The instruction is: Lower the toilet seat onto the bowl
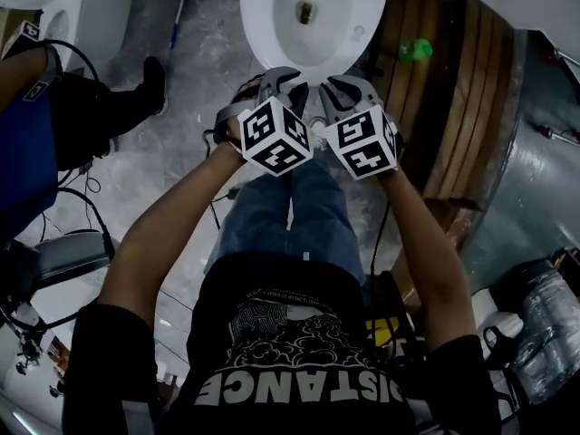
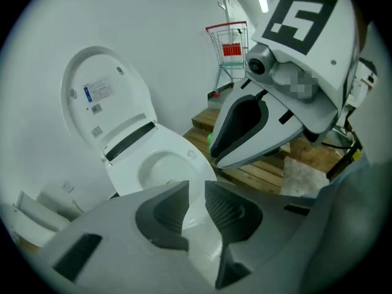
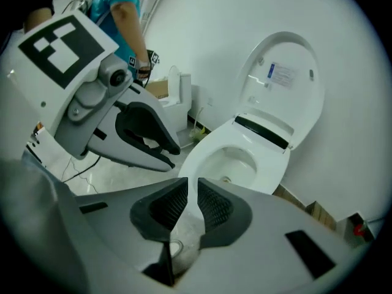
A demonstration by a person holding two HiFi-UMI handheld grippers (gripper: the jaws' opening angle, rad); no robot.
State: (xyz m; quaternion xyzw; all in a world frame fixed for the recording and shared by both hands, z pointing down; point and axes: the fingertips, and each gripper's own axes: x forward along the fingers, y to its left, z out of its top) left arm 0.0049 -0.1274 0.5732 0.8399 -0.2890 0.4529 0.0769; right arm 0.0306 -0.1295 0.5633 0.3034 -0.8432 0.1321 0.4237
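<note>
Left tongs (image 2: 196, 199), right tongs (image 3: 192, 202) narrowly apart, empty; toilet bowl (image 1: 269, 12) on grey floor (image 1: 195, 89)

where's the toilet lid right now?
The lid stands raised against the white wall, right behind the bowl. It is left of centre in the left gripper view and upper right in the right gripper view.

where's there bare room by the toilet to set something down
Bare grey floor lies left of the toilet bowl, up to a bystander's black shoe. The wooden pallet right of the bowl is free apart from a green object. Crowded: cables at far left; the left gripper and right gripper just in front of the bowl.
</note>
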